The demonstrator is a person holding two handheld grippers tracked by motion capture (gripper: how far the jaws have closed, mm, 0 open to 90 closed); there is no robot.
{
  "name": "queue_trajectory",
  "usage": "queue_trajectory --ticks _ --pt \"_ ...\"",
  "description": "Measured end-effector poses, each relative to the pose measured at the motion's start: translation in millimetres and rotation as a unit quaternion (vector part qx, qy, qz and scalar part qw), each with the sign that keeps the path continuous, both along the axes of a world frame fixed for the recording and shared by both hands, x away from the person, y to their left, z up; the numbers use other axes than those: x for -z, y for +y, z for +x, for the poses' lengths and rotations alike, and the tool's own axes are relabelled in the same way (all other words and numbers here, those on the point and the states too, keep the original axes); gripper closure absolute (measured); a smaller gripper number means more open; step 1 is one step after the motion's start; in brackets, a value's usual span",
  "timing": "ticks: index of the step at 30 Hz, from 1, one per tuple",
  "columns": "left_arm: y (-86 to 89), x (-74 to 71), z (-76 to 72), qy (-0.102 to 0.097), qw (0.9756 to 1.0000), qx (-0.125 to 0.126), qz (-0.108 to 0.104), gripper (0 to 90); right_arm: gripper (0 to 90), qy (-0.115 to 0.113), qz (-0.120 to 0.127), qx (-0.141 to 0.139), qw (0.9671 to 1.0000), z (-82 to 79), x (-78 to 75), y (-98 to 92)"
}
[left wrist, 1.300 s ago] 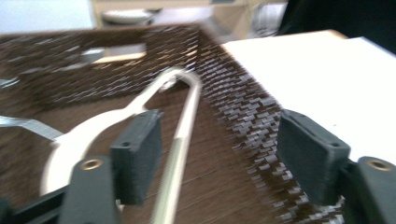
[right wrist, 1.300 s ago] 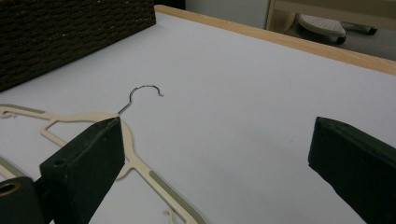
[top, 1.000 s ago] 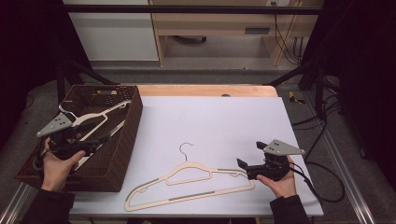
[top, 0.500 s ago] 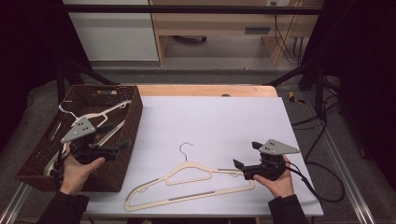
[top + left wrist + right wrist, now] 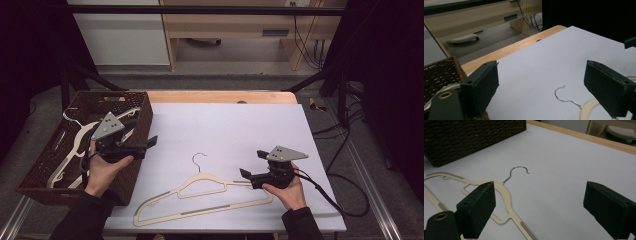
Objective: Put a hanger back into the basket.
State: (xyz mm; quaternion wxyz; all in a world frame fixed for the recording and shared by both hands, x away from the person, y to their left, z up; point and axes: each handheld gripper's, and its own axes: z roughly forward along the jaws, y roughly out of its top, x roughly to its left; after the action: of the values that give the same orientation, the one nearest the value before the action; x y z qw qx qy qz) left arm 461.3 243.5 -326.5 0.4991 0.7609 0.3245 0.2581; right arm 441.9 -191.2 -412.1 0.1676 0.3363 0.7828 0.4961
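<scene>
Since the earlier high view the left gripper (image 5: 150, 142) has crossed from the basket (image 5: 142, 107) toward the table (image 5: 280, 125), jaws wide and empty; right gripper (image 5: 246, 177), jaws just narrowing yet wide, nears the light, stiff, slippery hanger (image 5: 200, 200) at lower centre; gripper views show its hook (image 5: 563, 96) (image 5: 517, 171); grasp the shoulder bar; no writing legible.

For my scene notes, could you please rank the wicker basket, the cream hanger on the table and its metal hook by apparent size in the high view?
1. wicker basket
2. cream hanger, nearly as long but much slimmer
3. metal hook
</scene>
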Motion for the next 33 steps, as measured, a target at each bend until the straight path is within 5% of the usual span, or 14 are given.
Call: queue_trajectory --ticks 6,11,16,24,33 --pt "-12.8 15.5 -20.9 0.017 0.9992 0.033 0.012 12.7 15.5 0.026 -0.028 -0.014 0.9992 6.7 14.0 10.5" --pt "-17.8 35.6 -35.3 0.051 0.9967 0.063 0.008 13.1 21.3 0.047 -0.081 -0.027 0.9952 11.6 28.2 19.3" --pt "-21.0 52.5 -44.3 0.067 0.9948 0.073 0.022 13.2 31.2 0.075 -0.125 -0.045 0.9883 14.4 41.4 25.4" --pt "-22.3 75.0 -44.0 0.098 0.992 0.066 0.045 13.3 44.6 0.121 -0.163 -0.08 0.9758 17.5 58.9 33.8" --pt "-30.6 89.9 -39.4 0.127 0.9864 0.082 0.064 17.7 63.8 0.091 -0.188 -0.105 0.9723 15.0 59.4 33.9"
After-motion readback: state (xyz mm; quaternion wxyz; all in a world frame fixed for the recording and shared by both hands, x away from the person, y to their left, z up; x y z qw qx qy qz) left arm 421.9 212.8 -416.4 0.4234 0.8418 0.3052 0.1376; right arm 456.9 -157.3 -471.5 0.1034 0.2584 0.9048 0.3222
